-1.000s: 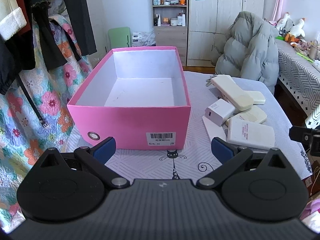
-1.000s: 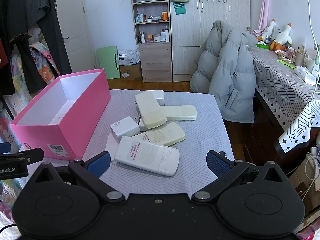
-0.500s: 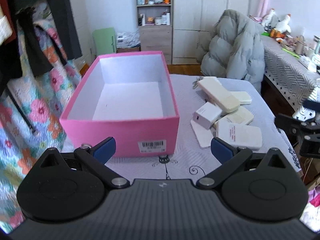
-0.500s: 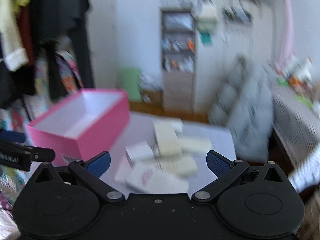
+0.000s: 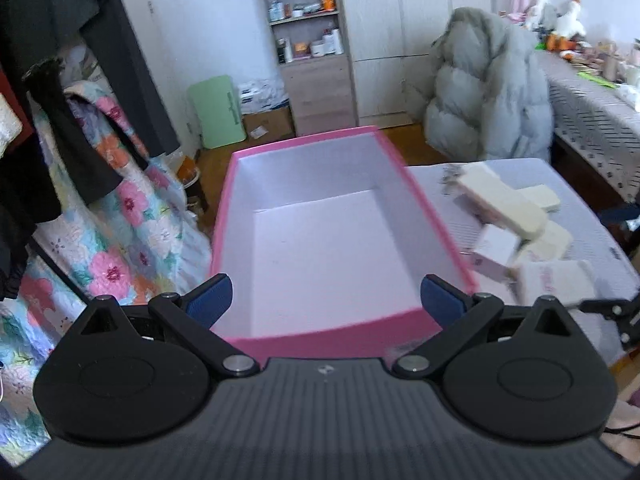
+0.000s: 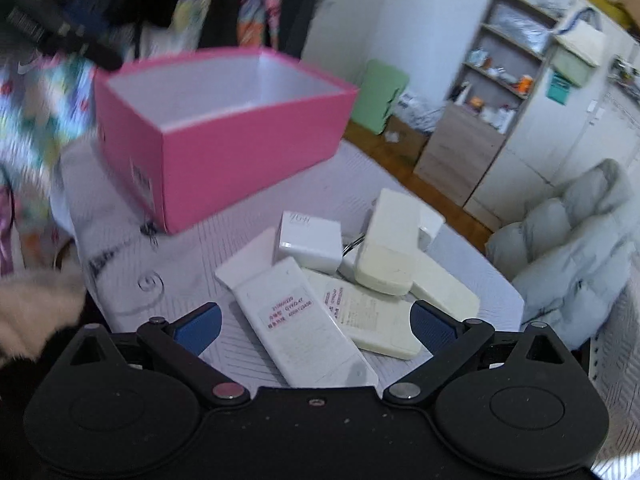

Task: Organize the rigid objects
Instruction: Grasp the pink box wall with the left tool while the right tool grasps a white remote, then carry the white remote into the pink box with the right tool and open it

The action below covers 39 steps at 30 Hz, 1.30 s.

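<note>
An empty pink box (image 5: 436, 240) with a white inside stands on the grey patterned table (image 5: 600, 248); it also shows in the right wrist view (image 6: 240, 152). My left gripper (image 5: 326, 300) is open and empty, raised over the box's near end. Right of the box lies a pile of several white and cream flat remotes (image 6: 304, 320) with a small white cube adapter (image 6: 308, 240). My right gripper (image 6: 316, 320) is open and empty, just above the nearest remote, which lies between its fingers.
Floral quilt and dark clothes (image 5: 80, 140) hang left of the table. A grey puffer jacket (image 5: 488, 88) sits on a chair behind. Shelves and wardrobe (image 5: 312, 40) stand at the far wall. A second table (image 5: 592, 120) is at right.
My left gripper has risen and moved forward over the box's near edge. My right gripper has swung down and closer to the pile, now over the nearest remote.
</note>
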Motion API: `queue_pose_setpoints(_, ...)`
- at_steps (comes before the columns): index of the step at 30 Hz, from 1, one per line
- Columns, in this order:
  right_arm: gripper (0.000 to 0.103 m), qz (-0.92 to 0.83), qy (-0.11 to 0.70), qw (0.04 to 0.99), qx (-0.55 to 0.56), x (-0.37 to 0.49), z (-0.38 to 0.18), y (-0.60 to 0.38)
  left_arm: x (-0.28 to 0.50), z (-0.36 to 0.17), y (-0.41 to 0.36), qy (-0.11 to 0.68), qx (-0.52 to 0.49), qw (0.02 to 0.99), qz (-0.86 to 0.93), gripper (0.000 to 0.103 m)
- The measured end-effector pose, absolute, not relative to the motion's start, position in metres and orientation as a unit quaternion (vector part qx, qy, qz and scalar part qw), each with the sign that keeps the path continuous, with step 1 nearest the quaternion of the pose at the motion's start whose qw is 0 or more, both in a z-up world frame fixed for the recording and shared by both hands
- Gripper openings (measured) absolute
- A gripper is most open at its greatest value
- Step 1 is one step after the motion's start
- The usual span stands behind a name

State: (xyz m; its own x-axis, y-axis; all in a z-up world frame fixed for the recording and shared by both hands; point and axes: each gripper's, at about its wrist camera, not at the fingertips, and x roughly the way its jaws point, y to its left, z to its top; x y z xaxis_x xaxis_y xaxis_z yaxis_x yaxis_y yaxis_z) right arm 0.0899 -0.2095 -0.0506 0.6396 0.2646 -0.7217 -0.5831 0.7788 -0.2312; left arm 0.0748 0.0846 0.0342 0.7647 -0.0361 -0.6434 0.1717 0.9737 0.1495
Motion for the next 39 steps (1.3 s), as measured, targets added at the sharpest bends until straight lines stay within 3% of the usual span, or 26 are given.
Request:
queue_pose_setpoints(7, 0.082, 0.274, 0.389, 0.837, -0.271, 0.111, -0.083, -0.19, 0.114, 0.02, 0.128, 0.359, 0.045, 0.931, -0.039, 0.087)
queue_pose_setpoints(11, 0.069, 0.293, 0.404, 0.817, -0.289, 0.12, -0.097, -0.183, 0.134, 0.015, 0.146, 0.363, 0.059, 0.93, -0.001, 0.071)
queue_pose_setpoints(16, 0.063, 0.298, 0.41, 0.826, -0.247, 0.133, -0.096, -0.183, 0.162, -0.001, 0.156, 0.39, 0.049, 0.919, -0.001, 0.054)
queue_pose_setpoints(18, 0.061, 0.292, 0.408, 0.829, -0.248, 0.136, -0.095, -0.182, 0.174, -0.009, 0.156, 0.403, 0.05, 0.914, -0.002, 0.039)
queue_pose_setpoints(21, 0.061, 0.284, 0.423, 0.836, -0.202, 0.141, -0.09, -0.186, 0.187, -0.016, 0.156, 0.408, 0.057, 0.911, 0.007, 0.026)
queue_pose_setpoints(26, 0.061, 0.266, 0.411, 0.858, -0.154, 0.139, -0.075, -0.195, 0.197, -0.02, 0.163, 0.391, 0.064, 0.918, 0.033, 0.011)
queue_pose_setpoints(29, 0.061, 0.253, 0.397, 0.871, -0.139, 0.139, -0.065, -0.198, 0.2, -0.024, 0.167, 0.384, 0.049, 0.922, 0.027, 0.005)
queue_pose_setpoints(39, 0.061, 0.227, 0.384, 0.89, -0.097, 0.144, -0.051, -0.204, 0.196, -0.034, 0.169, 0.336, 0.03, 0.941, 0.034, 0.006)
